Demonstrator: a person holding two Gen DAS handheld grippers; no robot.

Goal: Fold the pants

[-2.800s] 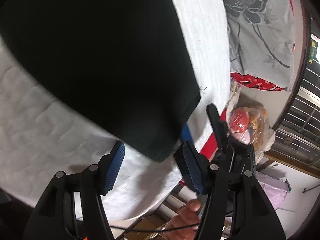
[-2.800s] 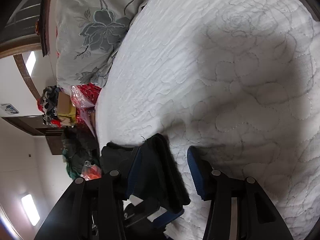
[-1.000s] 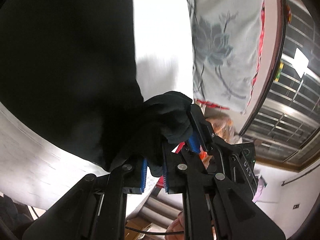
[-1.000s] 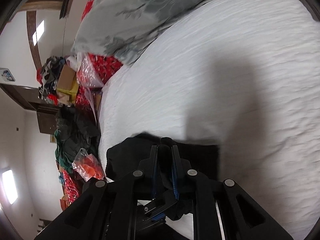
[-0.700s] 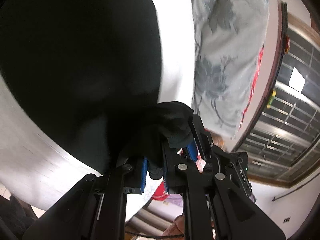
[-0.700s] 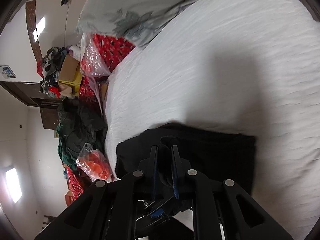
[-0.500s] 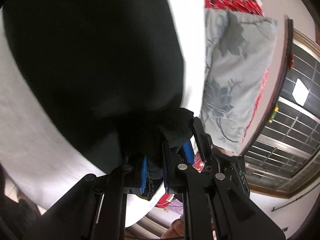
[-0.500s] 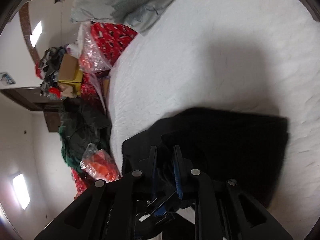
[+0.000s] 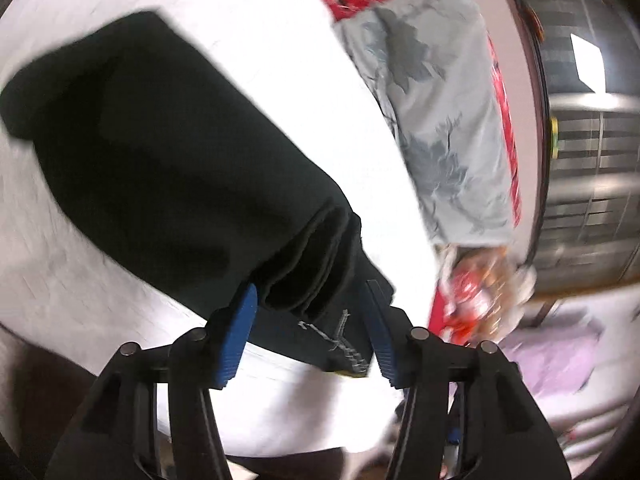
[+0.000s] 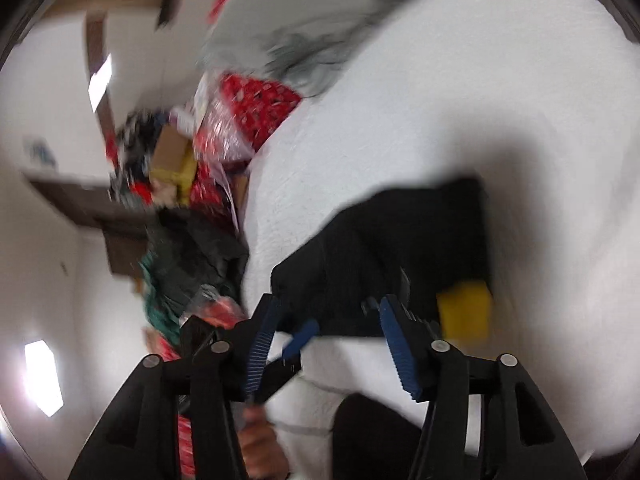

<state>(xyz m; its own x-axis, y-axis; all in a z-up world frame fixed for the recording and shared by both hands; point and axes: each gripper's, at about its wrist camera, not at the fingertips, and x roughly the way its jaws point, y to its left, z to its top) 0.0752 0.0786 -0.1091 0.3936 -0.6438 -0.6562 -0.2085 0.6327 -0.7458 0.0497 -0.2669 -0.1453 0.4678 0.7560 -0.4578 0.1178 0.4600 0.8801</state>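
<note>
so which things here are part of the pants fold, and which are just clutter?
Job:
- black pants, folded on the white bedspread
- left gripper, jaws opening, pants edge between them
- right gripper, jaws opening

Lying about:
- grey floral pillow
- red patterned bags
- dark clothes heap

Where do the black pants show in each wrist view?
Left wrist: black pants run from upper left down to bottom centre, the near edge between the fingers.
Right wrist: pants lie centre-right, just above the fingertips.
Shared landmark: the grey floral pillow on the white bedspread.
</note>
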